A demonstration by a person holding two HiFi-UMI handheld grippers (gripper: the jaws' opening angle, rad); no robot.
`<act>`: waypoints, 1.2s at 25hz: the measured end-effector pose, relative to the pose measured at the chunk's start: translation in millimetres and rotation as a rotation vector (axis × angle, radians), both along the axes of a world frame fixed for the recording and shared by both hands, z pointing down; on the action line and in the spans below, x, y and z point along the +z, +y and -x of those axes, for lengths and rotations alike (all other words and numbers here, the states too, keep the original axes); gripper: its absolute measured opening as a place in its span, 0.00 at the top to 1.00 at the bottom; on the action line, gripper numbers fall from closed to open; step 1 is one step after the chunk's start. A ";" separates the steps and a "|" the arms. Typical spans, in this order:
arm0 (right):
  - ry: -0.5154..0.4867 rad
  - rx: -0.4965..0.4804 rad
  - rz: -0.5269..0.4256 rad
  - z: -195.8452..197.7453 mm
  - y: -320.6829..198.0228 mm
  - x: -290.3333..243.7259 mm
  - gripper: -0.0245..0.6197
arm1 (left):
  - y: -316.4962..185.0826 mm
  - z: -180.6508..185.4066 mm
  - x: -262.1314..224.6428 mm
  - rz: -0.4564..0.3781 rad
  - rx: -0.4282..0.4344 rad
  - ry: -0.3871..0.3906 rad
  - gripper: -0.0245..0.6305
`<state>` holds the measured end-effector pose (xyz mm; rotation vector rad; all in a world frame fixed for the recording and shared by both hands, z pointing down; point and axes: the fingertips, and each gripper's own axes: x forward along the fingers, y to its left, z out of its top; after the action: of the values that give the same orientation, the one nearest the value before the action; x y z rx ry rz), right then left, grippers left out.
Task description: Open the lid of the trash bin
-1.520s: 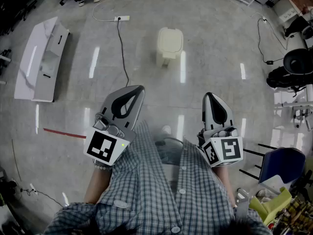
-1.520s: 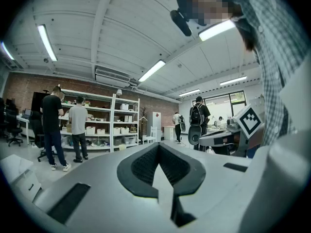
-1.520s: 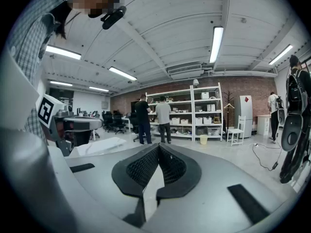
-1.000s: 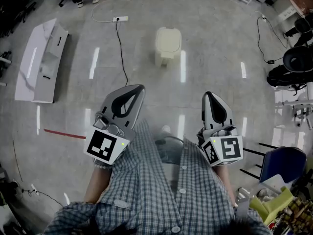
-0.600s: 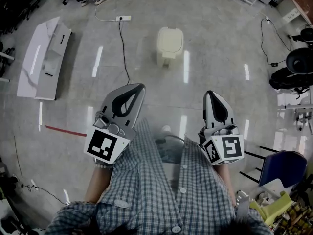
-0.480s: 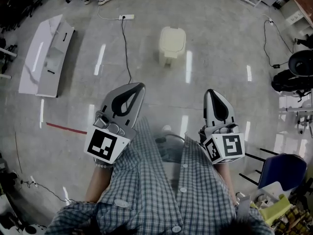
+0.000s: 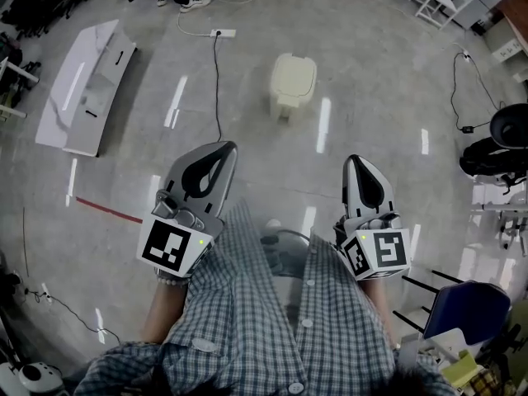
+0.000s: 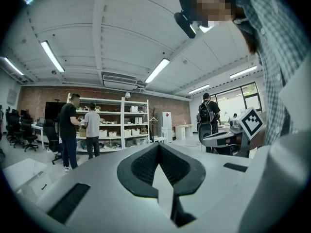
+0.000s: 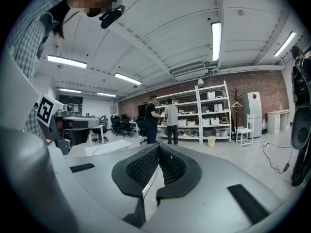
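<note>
A cream trash bin (image 7: pixel 292 84) with its lid down stands on the grey floor, well ahead of both grippers in the head view. My left gripper (image 7: pixel 221 148) is held close to my body at lower left, jaws shut with nothing between them. At lower right my right gripper (image 7: pixel 356 160) is also shut and empty. Both gripper views point level across the room, so the bin does not show in them; the left gripper (image 8: pixel 158 147) and right gripper (image 9: pixel 157 148) show their jaw tips meeting.
A white panel (image 7: pixel 86 86) lies on the floor at far left. A black cable (image 7: pixel 216 81) runs from a power strip (image 7: pixel 223 33) left of the bin. Chairs (image 7: pixel 511 140) and clutter stand at right. People (image 9: pixel 164 119) stand by shelves (image 9: pixel 209 111) far off.
The head view has shifted: the bin and floor items now sit slightly lower and further right in the picture. Both grippers stay shut and in the same pose near my body.
</note>
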<state>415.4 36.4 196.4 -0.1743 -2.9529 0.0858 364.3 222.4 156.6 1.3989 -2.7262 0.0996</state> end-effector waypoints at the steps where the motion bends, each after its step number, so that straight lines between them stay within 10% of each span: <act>1: 0.000 0.002 0.006 -2.0 -4.3 1.2 0.94 | -1.4 -0.9 0.7 0.003 -0.005 0.002 0.96; 18: 0.002 0.003 0.024 11.6 -16.6 10.5 0.93 | 0.0 21.2 1.6 0.018 -0.043 -0.020 0.96; 30: 0.011 -0.049 -0.136 78.1 26.4 11.1 0.94 | 26.4 83.7 12.0 0.012 -0.034 0.010 0.96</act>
<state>337.3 62.8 207.5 -0.2254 -2.9285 -0.1198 280.6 248.8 168.5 1.3462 -2.7351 0.1071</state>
